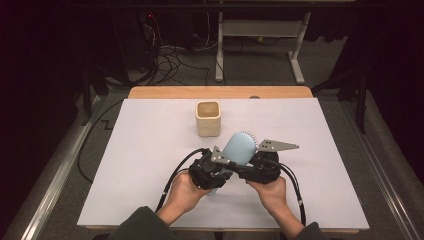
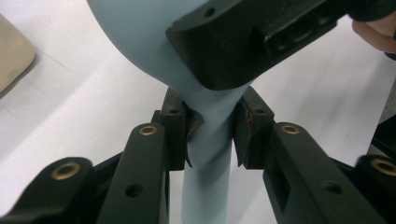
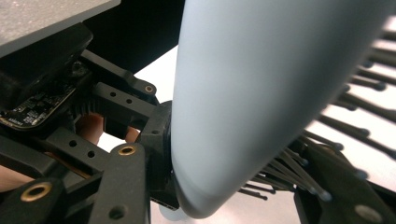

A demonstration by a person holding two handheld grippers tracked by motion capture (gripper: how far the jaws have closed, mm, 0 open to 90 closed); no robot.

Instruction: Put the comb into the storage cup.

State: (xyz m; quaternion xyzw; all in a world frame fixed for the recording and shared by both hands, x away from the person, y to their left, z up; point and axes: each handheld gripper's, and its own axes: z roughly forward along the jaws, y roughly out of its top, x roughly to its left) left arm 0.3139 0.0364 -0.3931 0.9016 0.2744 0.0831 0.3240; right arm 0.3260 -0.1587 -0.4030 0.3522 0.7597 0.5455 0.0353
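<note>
A light blue hairbrush [image 1: 239, 149] with dark bristles is held just above the white table [image 1: 145, 150], between both hands. My left gripper [image 1: 214, 174] is shut on its narrow handle [image 2: 208, 154], a pad pressing each side. My right gripper [image 1: 252, 164] is shut on the brush's oval head [image 3: 261, 93], one pad against the smooth back and the other jaw in among the bristles [image 3: 299, 172]. In the left gripper view, a black jaw of the right gripper [image 2: 252, 42] lies across the head just above my own jaws.
A beige square cup [image 1: 208, 118] stands upright on the table just beyond the brush, and shows at the left edge of the left gripper view [image 2: 11, 56]. Cables trail from both grippers toward the front edge. A desk frame and wires lie on the floor behind.
</note>
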